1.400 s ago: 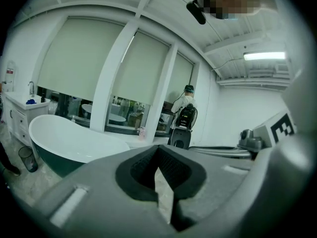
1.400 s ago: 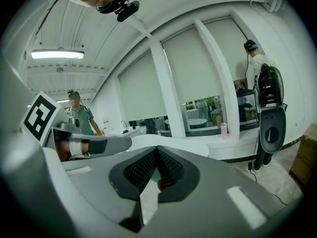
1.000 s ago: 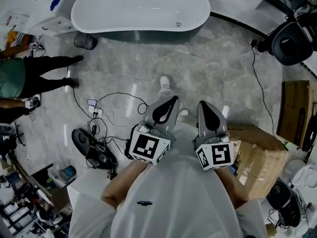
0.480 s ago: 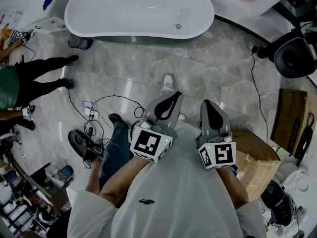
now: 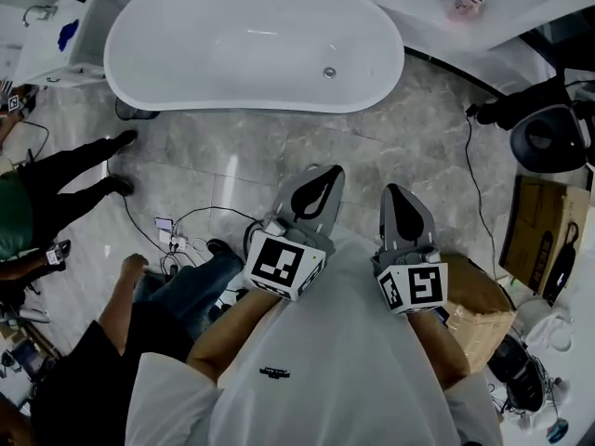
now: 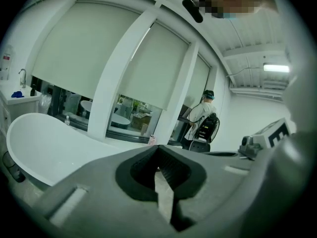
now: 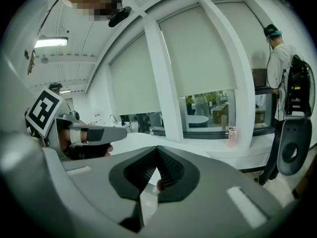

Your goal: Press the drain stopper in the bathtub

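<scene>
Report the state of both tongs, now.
Left grey tongs: closed, nothing held between them.
Right grey tongs: closed, nothing held between them.

Left gripper (image 5: 323,177), right gripper (image 5: 397,194): jaws together.

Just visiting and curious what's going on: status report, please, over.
Left gripper and right gripper shut, empty, near the body. Drain stopper untouched in the bathtub ahead. Cables on floor off left, not in path.
</scene>
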Demonstrator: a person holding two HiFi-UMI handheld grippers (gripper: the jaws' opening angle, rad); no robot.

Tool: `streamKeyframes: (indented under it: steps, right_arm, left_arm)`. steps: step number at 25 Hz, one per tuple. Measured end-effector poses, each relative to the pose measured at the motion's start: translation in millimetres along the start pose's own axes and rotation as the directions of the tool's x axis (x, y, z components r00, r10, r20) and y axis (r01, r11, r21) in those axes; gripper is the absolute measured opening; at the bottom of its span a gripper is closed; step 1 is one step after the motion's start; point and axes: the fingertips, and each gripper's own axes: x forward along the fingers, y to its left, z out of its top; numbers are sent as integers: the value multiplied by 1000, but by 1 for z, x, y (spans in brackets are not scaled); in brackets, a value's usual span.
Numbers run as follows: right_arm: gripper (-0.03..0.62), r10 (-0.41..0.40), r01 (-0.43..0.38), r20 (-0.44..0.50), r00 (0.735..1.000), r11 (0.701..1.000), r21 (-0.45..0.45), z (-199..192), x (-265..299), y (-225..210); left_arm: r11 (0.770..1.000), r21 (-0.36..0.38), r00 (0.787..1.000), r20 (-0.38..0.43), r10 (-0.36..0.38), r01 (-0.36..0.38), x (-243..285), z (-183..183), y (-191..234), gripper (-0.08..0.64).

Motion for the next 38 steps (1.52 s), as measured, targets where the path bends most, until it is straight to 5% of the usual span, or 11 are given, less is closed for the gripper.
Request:
streamKeyframes:
  steps: [12,22,31,38]
  right_arm:
    - [6,15,-15,-17,1000,999,-42,45,104,-6]
    - [6,120,-122,-32,992,990,-74,61,160,-33]
    - [6,273,-277,-55,960,959,-68,99,228,-114]
    - [6,414,-418,-64,908,904,-90,137,276,-169]
  left_arm:
    - [998,-54,1000,-12,21,-22,38,28,84,3]
    - [992,-58,994,8,111,-111,83,40,113,3]
    - [966,-60,967,-32,251,-253,186,65,128,3]
    - [921,-73,923,11,384,-383,248,103,125,3]
